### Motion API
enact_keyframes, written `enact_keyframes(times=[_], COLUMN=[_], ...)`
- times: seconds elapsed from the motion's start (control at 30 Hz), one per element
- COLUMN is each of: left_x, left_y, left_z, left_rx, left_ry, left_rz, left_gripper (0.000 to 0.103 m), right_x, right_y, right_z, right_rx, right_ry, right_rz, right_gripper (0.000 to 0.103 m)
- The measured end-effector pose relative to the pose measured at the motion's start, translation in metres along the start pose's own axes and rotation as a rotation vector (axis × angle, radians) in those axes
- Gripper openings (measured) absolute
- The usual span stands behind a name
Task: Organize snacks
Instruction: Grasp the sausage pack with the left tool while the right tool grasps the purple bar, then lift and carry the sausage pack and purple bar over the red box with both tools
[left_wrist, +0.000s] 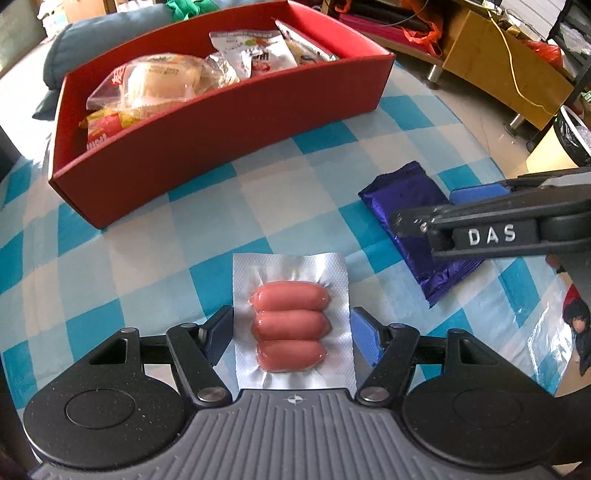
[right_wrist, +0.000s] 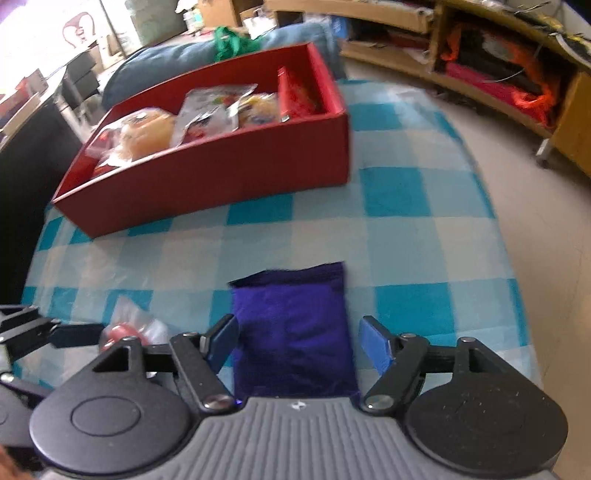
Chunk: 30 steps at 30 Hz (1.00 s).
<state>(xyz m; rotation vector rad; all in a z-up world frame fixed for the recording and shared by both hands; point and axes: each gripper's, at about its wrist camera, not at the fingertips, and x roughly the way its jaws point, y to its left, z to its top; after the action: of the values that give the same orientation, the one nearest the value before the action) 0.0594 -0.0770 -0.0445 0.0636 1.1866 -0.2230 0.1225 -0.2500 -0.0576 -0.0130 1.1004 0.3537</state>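
Observation:
A clear vacuum pack of three pink sausages (left_wrist: 291, 280) lies on the blue-and-white checked cloth. My left gripper (left_wrist: 291, 325) straddles it, both pads against its side edges. A purple foil packet (left_wrist: 399, 192) lies to its right. In the right wrist view this purple packet (right_wrist: 291, 325) sits between the fingers of my right gripper (right_wrist: 299, 332), which is open, with a gap at the blue right pad (right_wrist: 376, 343). The right gripper (left_wrist: 436, 210) reaches in from the right in the left wrist view. A red box (left_wrist: 221, 147) (right_wrist: 221, 173) behind holds several snack bags.
A clear plastic bag with a printed picture (left_wrist: 554, 332) lies at the table's right edge. The rounded table edge drops to the floor on the right (right_wrist: 517, 221). Wooden cabinets (left_wrist: 498, 62) stand beyond, and a blue cushion (right_wrist: 221, 55) lies behind the box.

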Motion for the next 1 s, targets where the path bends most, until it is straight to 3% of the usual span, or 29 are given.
enact_keyframes(times=[0.23,0.3,0.4,0.47,1.0], left_x=[-0.001,0.000,0.001,0.000,-0.014], left_y=[0.003,0.005,0.007,0.008,0.010], left_z=[0.001,0.000,0.000,-0.001,0.002], left_rx=[-0.005,-0.003,0.000,-0.003,-0.025], left_ry=[-0.003,-0.008,-0.012,-0.012,-0.043], left_rz=[0.009,0.027,0.039,0.038,0.013], left_gripper=[0.074,0.075,0.075,0.075,0.074], right_x=[0.010,0.012,0.010,0.004,-0.021], right_y=[0.013,0.013,0.019,0.020,0.031], right_z=[-0.005,-0.005,-0.008,-0.009,-0.013], right_rx=[-0.070,-0.069,-0.101,-0.097,-0.069], right_ry=[0.002,0.008,-0.012,-0.030,-0.072], right_rz=[-0.020,-0.034,-0.086,-0.082,-0.084], right_gripper=[0.095,0.098,0.086,0.066,0.066])
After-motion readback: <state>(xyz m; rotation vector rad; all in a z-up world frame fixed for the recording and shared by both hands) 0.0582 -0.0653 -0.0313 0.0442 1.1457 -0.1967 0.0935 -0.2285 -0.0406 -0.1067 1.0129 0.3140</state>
